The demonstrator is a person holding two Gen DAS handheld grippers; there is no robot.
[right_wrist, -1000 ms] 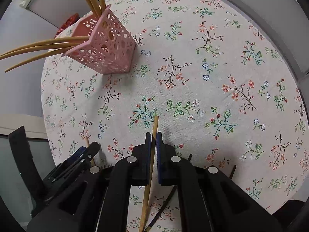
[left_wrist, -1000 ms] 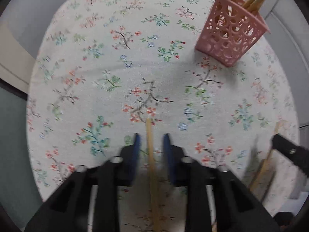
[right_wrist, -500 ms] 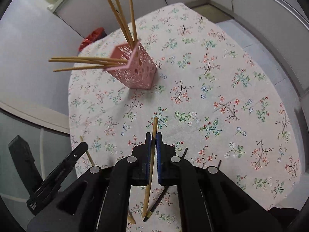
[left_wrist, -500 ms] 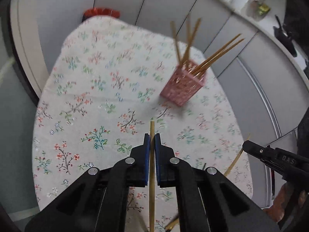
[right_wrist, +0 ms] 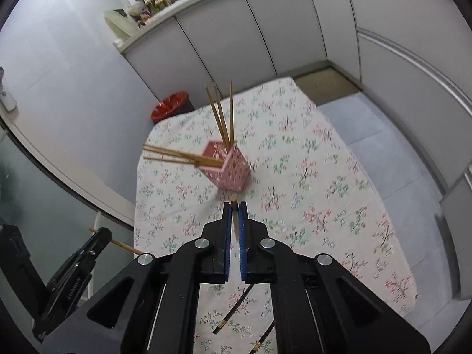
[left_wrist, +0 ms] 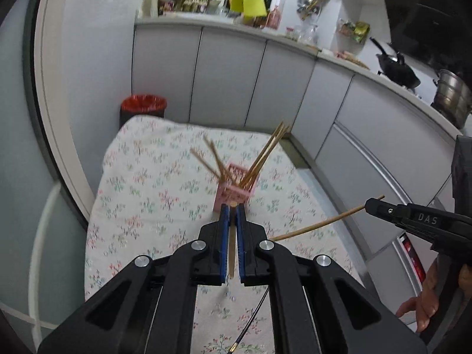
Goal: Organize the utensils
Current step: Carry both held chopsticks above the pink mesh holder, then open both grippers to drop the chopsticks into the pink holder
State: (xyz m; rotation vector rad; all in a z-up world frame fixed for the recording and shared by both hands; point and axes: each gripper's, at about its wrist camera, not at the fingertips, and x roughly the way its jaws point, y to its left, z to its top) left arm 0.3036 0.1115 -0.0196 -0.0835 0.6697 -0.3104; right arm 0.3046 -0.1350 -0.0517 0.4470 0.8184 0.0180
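A pink perforated holder [left_wrist: 233, 194] [right_wrist: 229, 167] stands on the floral tablecloth [left_wrist: 141, 183] [right_wrist: 309, 177] with several bamboo chopsticks leaning out of it. My left gripper [left_wrist: 233, 209] is shut on a bamboo chopstick [left_wrist: 232, 244], held high above the table, short of the holder. My right gripper [right_wrist: 234, 206] is shut on another bamboo chopstick [right_wrist: 235, 221], also high and short of the holder. The right gripper with its chopstick [left_wrist: 318, 224] shows at the right of the left wrist view. The left gripper [right_wrist: 97, 236] shows at lower left of the right wrist view.
Two dark chopsticks [right_wrist: 236, 309] lie on the cloth near the front edge; one also shows in the left wrist view [left_wrist: 250, 321]. A red-lined bin [left_wrist: 143, 106] [right_wrist: 169, 107] stands behind the table. Grey cabinets [left_wrist: 224, 73] line the wall.
Both grippers have risen well above the table with their chopsticks. The left gripper closed on its chopstick a second ago. The holder now looks farther below.
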